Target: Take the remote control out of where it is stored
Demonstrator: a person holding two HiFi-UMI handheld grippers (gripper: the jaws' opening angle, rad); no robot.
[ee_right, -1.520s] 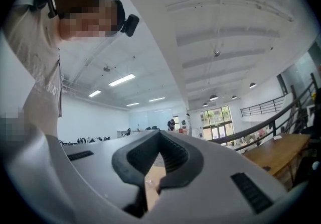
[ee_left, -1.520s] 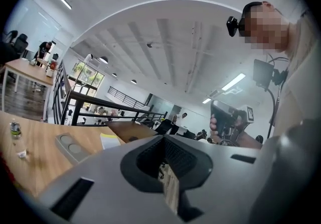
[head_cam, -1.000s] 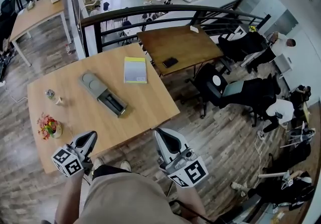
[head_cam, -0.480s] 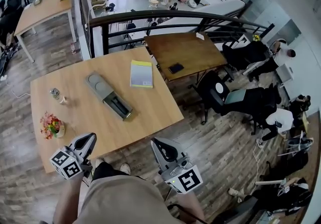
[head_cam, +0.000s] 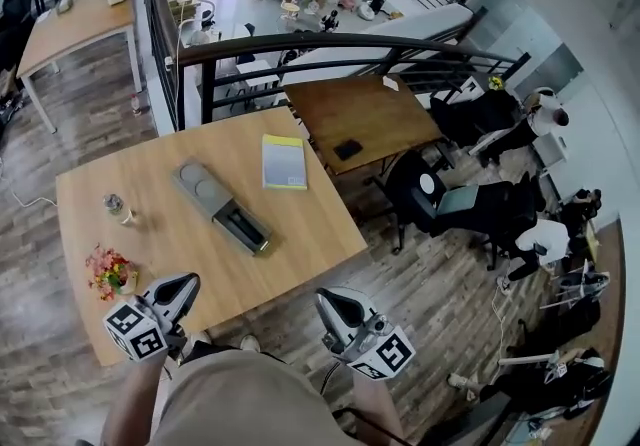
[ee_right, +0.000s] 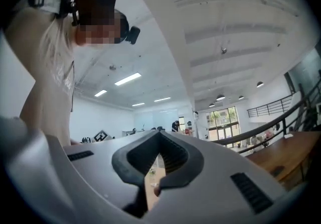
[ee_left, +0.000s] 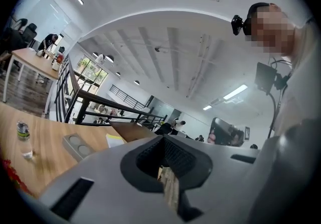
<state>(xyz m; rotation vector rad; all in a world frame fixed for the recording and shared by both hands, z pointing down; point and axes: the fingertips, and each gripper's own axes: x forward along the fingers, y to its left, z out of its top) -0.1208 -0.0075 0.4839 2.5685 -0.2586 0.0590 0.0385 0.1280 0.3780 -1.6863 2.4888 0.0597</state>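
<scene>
We are at the approach, short of the desk [head_cam: 300,219]. The left claw [head_cam: 190,281] and the right claw [head_cam: 323,296] are both pressed together and empty. The remote control [head_cam: 243,227] lies in the open grey case [head_cam: 200,186] mid-desk, well apart from both. Next we must reach in and part a claw.

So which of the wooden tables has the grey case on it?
The big light table directly ahead bears the grey case and a yellow booklet; the darker table behind it has neither.

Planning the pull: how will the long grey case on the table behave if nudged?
The grey case lies flat and long, so it probably won't tip or roll. On the smooth wooden table it may slide or pivot. It looks rigid.
</scene>
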